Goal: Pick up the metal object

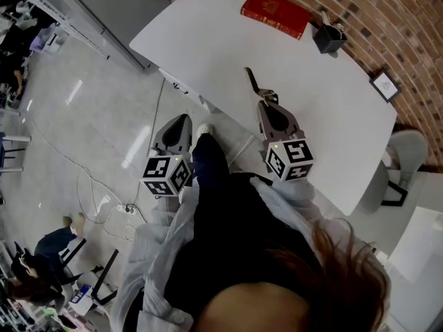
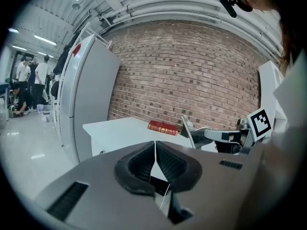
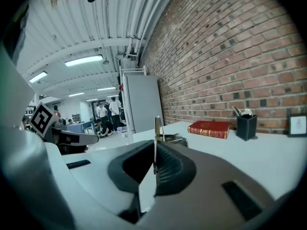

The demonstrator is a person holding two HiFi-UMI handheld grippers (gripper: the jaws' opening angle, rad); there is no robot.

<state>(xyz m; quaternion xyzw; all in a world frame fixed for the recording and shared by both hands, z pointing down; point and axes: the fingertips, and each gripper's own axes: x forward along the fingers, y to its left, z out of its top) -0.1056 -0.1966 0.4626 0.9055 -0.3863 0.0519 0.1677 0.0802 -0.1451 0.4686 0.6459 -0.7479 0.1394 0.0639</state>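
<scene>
Seen from above, a person stands at the near edge of a white bench [image 1: 208,40] with a hand-held gripper in each hand. The right hand-held gripper [image 1: 266,102] is over the bench near its front edge, and its jaws are clamped on the metal object [image 1: 252,81], a thin, dark-looking strip that sticks out beyond the jaw tips toward the middle of the bench. In the right gripper view the metal object [image 3: 157,126] shows edge-on as a narrow bright blade pinched between the ribbed pads, rising above them. The views do not show whether its far end touches the bench. The left hand-held gripper [image 1: 183,118] is held beside the bench, over the pale floor, with its jaws pressed together and nothing between them. At the far side of the bench, against a brick wall, a red book [image 1: 275,14] lies flat, a black pen holder [image 1: 329,37] stands just to its right, and a small framed picture [image 1: 385,85] stands farther right.
</scene>
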